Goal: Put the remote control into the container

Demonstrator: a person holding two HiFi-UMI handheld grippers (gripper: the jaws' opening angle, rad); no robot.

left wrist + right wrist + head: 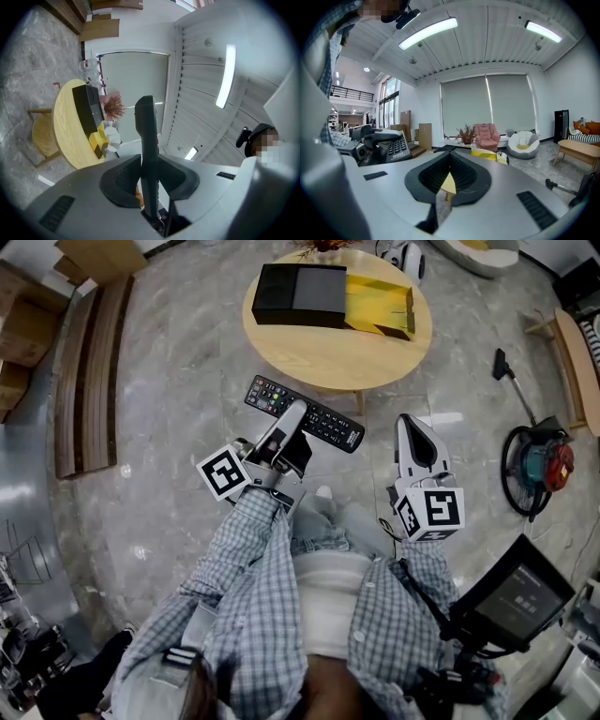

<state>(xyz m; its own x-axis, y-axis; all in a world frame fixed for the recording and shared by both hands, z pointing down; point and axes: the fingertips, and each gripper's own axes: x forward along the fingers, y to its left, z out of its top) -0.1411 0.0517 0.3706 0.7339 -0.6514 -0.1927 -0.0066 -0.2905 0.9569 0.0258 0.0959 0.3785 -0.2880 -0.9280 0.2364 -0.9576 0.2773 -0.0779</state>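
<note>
Remote control (328, 426): long, slim, black, rows of small buttons, coloured ones at left end. Pinched across its faces near middle by my left hand-held gripper (296, 411). Roughly level, buttons up, held off floor, just short of desk (328, 360) edge.

Container (300, 294): black, rectangular, flat-topped, on round wooden desk's far side. Yellow open part (380, 306) against its right side. Remote and container well apart.

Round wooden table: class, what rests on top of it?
A black box and a yellow container, side by side; the tabletop under them is covered.
</note>
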